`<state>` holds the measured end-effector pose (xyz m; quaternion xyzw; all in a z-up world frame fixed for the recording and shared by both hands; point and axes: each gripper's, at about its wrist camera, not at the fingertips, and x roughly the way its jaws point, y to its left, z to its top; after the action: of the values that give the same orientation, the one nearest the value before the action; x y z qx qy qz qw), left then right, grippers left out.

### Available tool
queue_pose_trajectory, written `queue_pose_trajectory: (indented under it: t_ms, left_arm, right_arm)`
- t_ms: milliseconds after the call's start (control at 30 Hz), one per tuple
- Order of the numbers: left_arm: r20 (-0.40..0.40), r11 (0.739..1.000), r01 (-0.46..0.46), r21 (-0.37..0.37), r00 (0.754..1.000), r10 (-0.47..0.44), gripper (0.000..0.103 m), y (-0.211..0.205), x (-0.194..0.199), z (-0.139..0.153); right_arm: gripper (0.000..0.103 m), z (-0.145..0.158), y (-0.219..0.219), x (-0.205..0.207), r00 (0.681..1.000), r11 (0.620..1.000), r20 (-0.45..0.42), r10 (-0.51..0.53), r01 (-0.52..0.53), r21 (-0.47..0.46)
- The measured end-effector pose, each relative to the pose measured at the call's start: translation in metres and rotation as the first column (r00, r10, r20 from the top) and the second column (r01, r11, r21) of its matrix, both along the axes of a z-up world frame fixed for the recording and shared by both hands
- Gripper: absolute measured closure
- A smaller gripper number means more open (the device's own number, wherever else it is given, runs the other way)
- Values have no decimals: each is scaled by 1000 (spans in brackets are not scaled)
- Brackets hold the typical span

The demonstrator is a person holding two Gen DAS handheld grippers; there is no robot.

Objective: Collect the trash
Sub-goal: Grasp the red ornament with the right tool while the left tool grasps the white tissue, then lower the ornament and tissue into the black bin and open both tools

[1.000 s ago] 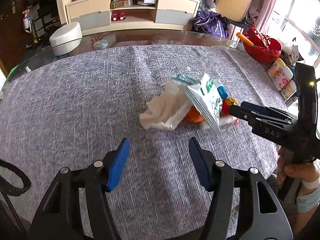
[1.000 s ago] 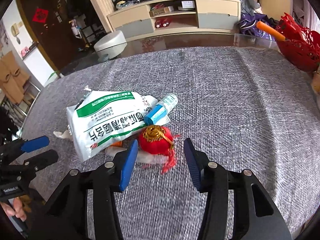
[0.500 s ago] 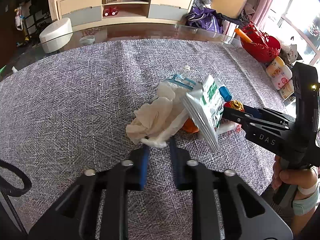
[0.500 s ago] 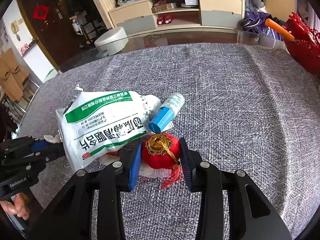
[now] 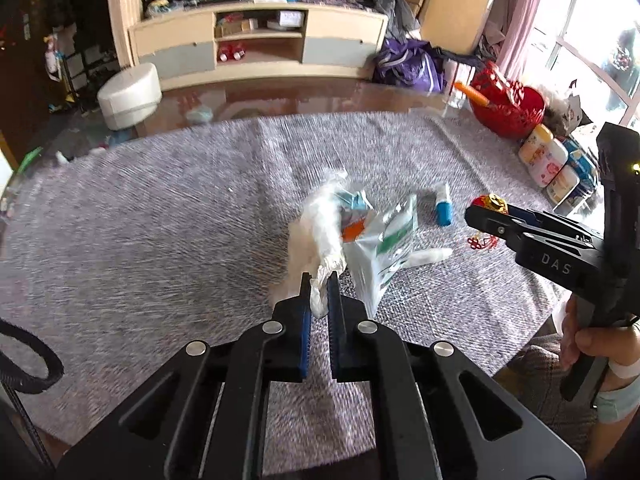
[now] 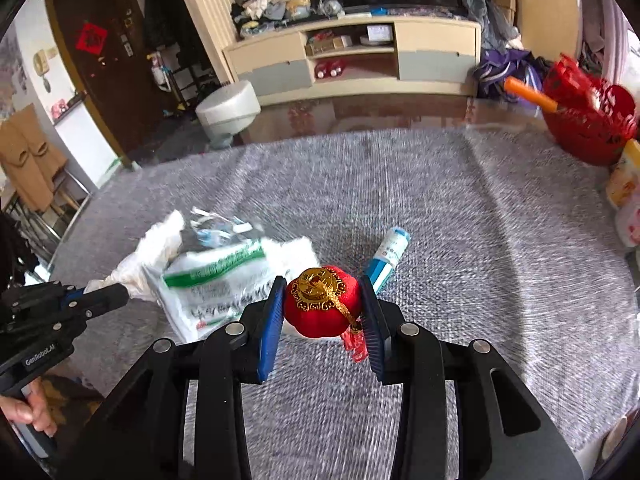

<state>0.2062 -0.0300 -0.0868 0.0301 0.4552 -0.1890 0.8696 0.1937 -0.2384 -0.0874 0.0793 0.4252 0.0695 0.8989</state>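
left gripper [image 5: 319, 288] clamps white bag [image 5: 322, 236], blurred | right gripper [image 6: 322, 300] clamps red ornament [image 6: 320, 302]

grey tablecloth [image 5: 160, 220] | red basket [image 6: 592, 120] far right | white stool [image 6: 228, 114] | TV cabinet [image 6: 352, 60] behind

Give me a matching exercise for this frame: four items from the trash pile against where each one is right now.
Items:
1. red lantern ornament
2. white plastic bag
3. blue-capped tube
4. red basket

States:
A. lying free on the cloth
B. clamped in the right gripper
C. at the table's far right edge
D. pinched by the left gripper

Pairs: 1-B, 2-D, 3-A, 4-C
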Motion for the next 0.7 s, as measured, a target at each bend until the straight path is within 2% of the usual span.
queue_pose_trajectory:
  t_ms: [233,400,567,700]
  left_arm:
    - [92,1000,-26,-9,995,27,97,16,-45,47]
    - [137,999,-29,-21,990,32,97,22,-82,69]
    - [165,999,-31,-37,986,36,97,29,-121,80]
    - [159,998,-31,-48,987,38,97,34,-151,77]
  right_arm:
    - [66,41,10,-37,997,1000,73,19,-19,-4]
    - [66,61,17,-71,993,999,114,32,-32,0]
    - [66,68,23,-106,990,999,132,43,-43,-3]
    - [66,63,27,-133,990,999,130,50,-50,-7]
